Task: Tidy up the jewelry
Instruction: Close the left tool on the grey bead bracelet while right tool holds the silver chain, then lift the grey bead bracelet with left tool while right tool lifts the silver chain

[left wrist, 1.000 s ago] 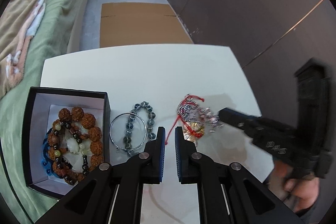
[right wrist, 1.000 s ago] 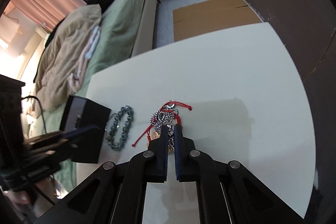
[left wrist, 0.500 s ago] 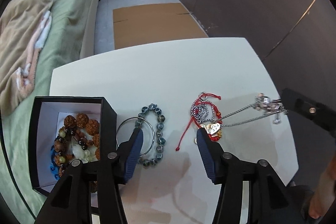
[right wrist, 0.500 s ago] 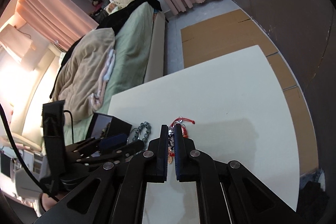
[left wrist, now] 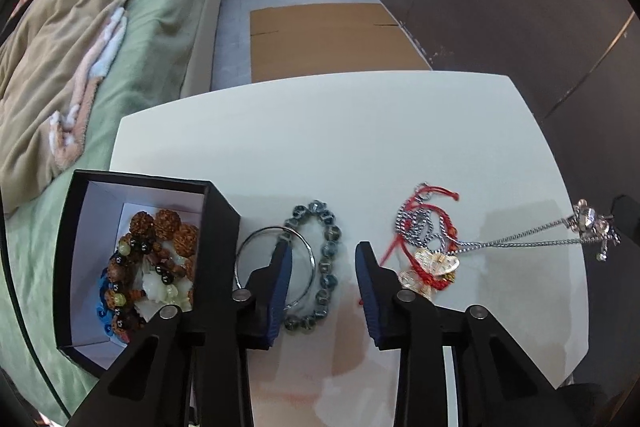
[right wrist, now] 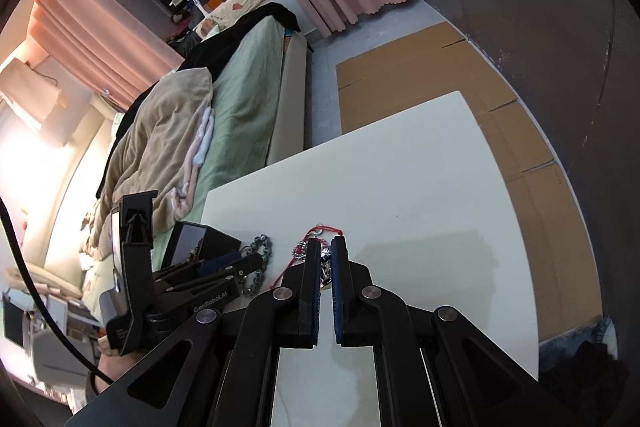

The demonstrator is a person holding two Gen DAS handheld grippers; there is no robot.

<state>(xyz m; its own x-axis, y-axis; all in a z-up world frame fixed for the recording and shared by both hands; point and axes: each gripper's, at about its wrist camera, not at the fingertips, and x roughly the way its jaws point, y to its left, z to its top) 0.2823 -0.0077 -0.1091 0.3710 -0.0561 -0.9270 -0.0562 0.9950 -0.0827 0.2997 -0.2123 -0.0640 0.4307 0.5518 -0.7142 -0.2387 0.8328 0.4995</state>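
Observation:
My left gripper [left wrist: 322,253] is open and empty, above a silver bangle [left wrist: 275,267] and a grey-blue bead bracelet [left wrist: 320,259] on the white table [left wrist: 320,131]. A tangle of red cord, silver chain and gold heart pendants [left wrist: 430,251] lies to its right. My right gripper [right wrist: 325,245] is shut on a silver chain necklace [left wrist: 532,237], lifted and stretched to the right, its charm cluster [left wrist: 594,225] at the gripper. A black box [left wrist: 132,267] at the left holds several bead bracelets.
A bed with a green sheet and beige blanket [left wrist: 80,67] stands left of the table. Flat cardboard [left wrist: 328,39] lies on the floor beyond the table. A dark wall [left wrist: 520,7] runs along the right. The left gripper's body [right wrist: 168,291] shows in the right wrist view.
My left gripper has opened and pulled back higher. My right gripper has lifted away to the right, drawing the silver chain out of the tangle.

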